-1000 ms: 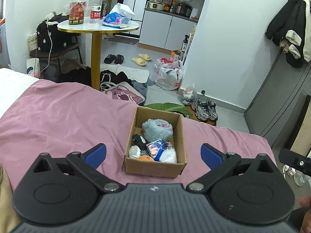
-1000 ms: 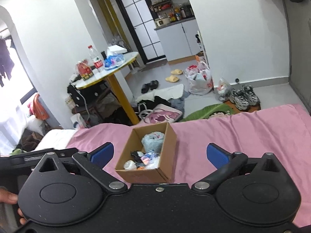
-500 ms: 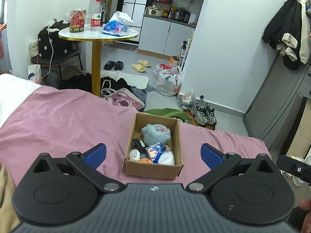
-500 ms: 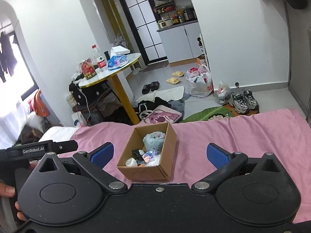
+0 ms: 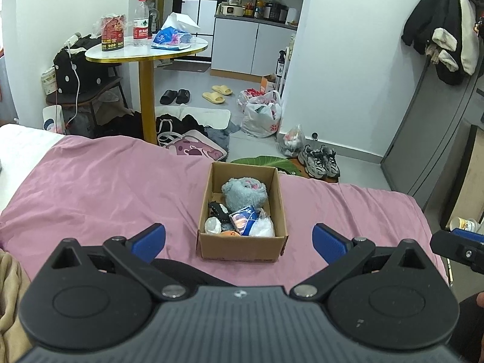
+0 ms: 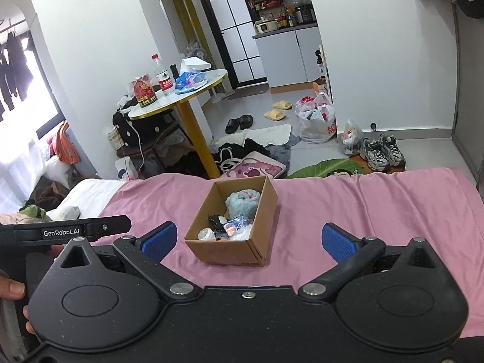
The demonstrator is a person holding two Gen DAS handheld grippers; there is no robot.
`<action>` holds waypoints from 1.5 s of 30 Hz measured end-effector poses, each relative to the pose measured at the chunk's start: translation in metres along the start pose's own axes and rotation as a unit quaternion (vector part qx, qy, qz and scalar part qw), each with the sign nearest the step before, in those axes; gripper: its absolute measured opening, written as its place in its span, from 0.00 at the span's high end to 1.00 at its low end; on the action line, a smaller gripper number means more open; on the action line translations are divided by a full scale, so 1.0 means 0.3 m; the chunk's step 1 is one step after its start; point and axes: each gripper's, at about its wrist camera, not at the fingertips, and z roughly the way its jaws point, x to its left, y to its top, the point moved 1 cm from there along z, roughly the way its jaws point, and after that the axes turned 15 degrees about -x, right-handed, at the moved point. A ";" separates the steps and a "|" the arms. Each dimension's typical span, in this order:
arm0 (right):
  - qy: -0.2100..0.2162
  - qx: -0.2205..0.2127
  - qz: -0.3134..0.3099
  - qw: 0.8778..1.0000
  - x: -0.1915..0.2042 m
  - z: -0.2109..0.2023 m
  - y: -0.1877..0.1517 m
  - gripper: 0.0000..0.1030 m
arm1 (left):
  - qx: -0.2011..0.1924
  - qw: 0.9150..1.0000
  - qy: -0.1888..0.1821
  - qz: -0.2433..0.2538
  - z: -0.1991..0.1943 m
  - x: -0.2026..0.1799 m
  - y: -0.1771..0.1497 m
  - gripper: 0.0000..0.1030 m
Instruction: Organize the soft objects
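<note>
An open cardboard box (image 5: 242,246) (image 6: 224,252) sits on the pink bed sheet (image 5: 90,187) (image 6: 378,205). Inside lie a fluffy grey-blue plush (image 5: 244,193) (image 6: 242,201), a black item (image 5: 218,208), a blue-and-white packet (image 5: 243,219), a white ball (image 5: 212,225), an orange ball (image 5: 230,233) and a clear bag (image 5: 262,227). My left gripper (image 5: 239,237) hangs open just short of the box, with nothing between its blue pads. My right gripper (image 6: 247,239) is also open and empty, the box between its fingers in view.
Beyond the bed's far edge are a round gold-legged table (image 5: 148,51) with a bottle and packets, bags, slippers and sneakers (image 5: 320,160) on the floor. A grey cabinet (image 5: 432,139) stands right. Beige cloth (image 5: 9,296) lies at lower left.
Both grippers have drawn back and risen a little from the box, which now looks smaller and farther off. Both stay open; the box's contents have not moved.
</note>
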 end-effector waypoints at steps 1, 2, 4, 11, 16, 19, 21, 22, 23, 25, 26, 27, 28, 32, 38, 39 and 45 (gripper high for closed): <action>0.001 0.000 -0.001 1.000 0.003 -0.003 0.000 0.00 | 0.000 1.000 0.001 0.002 -0.005 -0.002 -0.004 0.01; 0.002 0.001 -0.001 1.000 0.005 -0.006 0.000 0.00 | 0.000 1.000 0.001 0.004 -0.008 -0.007 -0.006 0.01; 0.003 0.001 -0.004 1.000 0.003 -0.017 0.002 0.00 | 0.000 1.000 0.000 0.007 -0.016 -0.010 -0.010 0.00; 0.004 0.007 -0.014 1.000 0.005 -0.020 -0.008 0.00 | 0.001 1.000 0.002 0.013 -0.028 -0.013 -0.017 0.01; 0.003 0.015 -0.025 1.000 0.009 -0.007 -0.014 0.00 | 0.002 1.000 0.001 0.015 -0.034 -0.013 -0.022 0.00; 0.004 0.017 -0.026 1.000 0.012 -0.007 -0.017 0.00 | 0.003 1.000 0.003 0.015 -0.038 -0.009 -0.023 0.00; 0.004 0.017 -0.028 0.999 0.016 -0.009 -0.019 0.00 | 0.003 1.000 0.003 0.015 -0.039 -0.009 -0.023 0.01; 0.004 0.017 -0.028 0.999 0.014 -0.010 -0.020 0.00 | 0.003 1.000 0.002 0.015 -0.040 -0.009 -0.023 0.01; 0.004 0.018 -0.029 0.999 0.013 -0.010 -0.020 0.00 | 0.003 1.000 0.002 0.015 -0.039 -0.010 -0.023 0.01; 0.001 0.020 -0.029 0.999 0.012 -0.007 -0.019 0.00 | 0.004 1.000 0.003 0.015 -0.039 -0.008 -0.023 0.00; 0.000 0.020 -0.030 0.999 0.012 -0.007 -0.018 0.00 | 0.004 1.000 0.002 0.014 -0.038 -0.010 -0.023 0.00; 0.002 0.021 -0.029 0.999 0.010 -0.007 -0.018 0.00 | 0.005 1.000 0.002 0.014 -0.039 -0.009 -0.024 0.00; 0.004 0.021 -0.025 0.999 0.007 -0.008 -0.017 0.00 | 0.005 1.000 0.002 0.013 -0.041 -0.007 -0.025 0.01; -0.006 0.023 -0.023 0.999 -0.001 -0.005 -0.018 0.00 | 0.005 1.000 0.001 0.012 -0.045 -0.003 -0.026 0.00; -0.007 0.029 -0.032 0.999 0.010 -0.002 -0.026 0.00 | 0.005 1.000 0.005 0.010 -0.050 0.005 -0.032 0.01; -0.007 0.031 -0.034 0.999 0.008 0.004 -0.026 0.00 | 0.006 1.000 0.006 0.010 -0.051 0.004 -0.030 0.01; -0.016 0.034 -0.038 0.999 0.007 0.005 -0.030 0.00 | 0.002 1.000 0.005 0.014 -0.058 0.004 -0.026 0.01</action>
